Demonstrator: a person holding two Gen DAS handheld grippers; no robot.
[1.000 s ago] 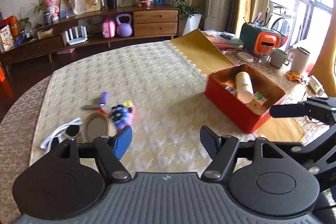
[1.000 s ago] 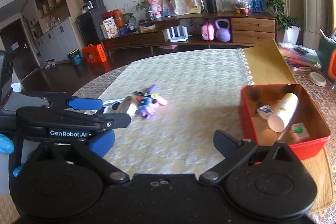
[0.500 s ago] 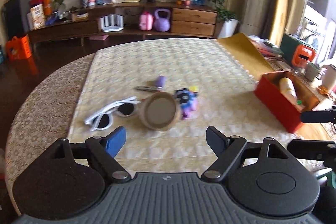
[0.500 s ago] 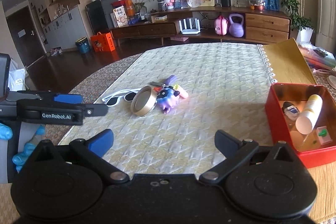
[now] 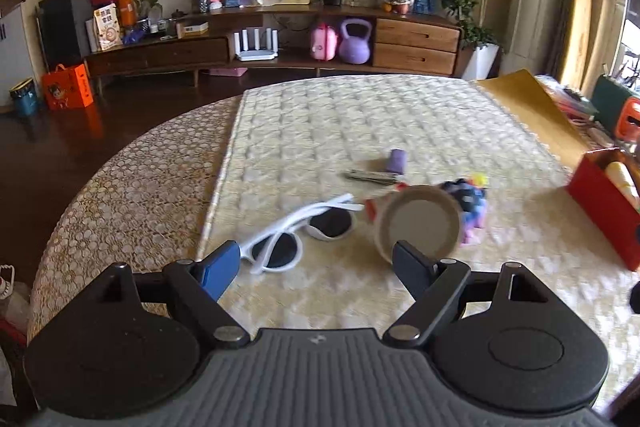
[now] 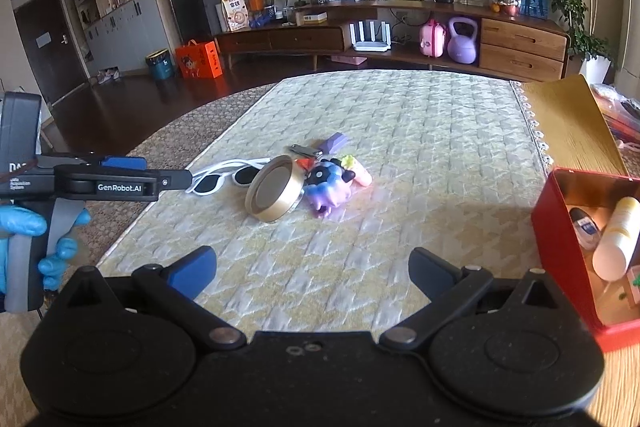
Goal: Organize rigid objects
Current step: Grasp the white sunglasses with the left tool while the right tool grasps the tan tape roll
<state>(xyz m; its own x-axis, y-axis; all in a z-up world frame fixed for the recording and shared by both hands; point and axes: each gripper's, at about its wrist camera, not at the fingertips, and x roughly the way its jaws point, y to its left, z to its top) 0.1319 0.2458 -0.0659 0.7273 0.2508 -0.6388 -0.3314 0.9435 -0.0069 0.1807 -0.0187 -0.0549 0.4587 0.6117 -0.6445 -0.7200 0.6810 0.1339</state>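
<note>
White sunglasses (image 5: 296,235) lie on the cream cloth just ahead of my left gripper (image 5: 316,263), which is open with nothing between its fingers. Beside them a round gold tin (image 5: 418,223) leans against a purple toy (image 5: 468,199). Behind these lie a small purple piece (image 5: 397,160) and a metal clipper (image 5: 370,177). My right gripper (image 6: 312,267) hangs open over bare cloth, short of the tin (image 6: 274,193) and the toy (image 6: 328,187). In the right wrist view, the left gripper (image 6: 160,173) reaches in near the sunglasses (image 6: 224,179), held by a blue-gloved hand (image 6: 24,227).
A red box (image 6: 560,227) at the right holds a white bottle (image 6: 616,235) and small items. A yellow mat (image 6: 568,123) lies behind it. The round table's edge curves along the left, with dark floor beyond. A long sideboard (image 5: 280,47) stands at the far wall.
The left gripper swung left and lower, from facing the red box to facing the sunglasses and tin. The right gripper came a little closer to the pile. Nothing was taken hold of.
</note>
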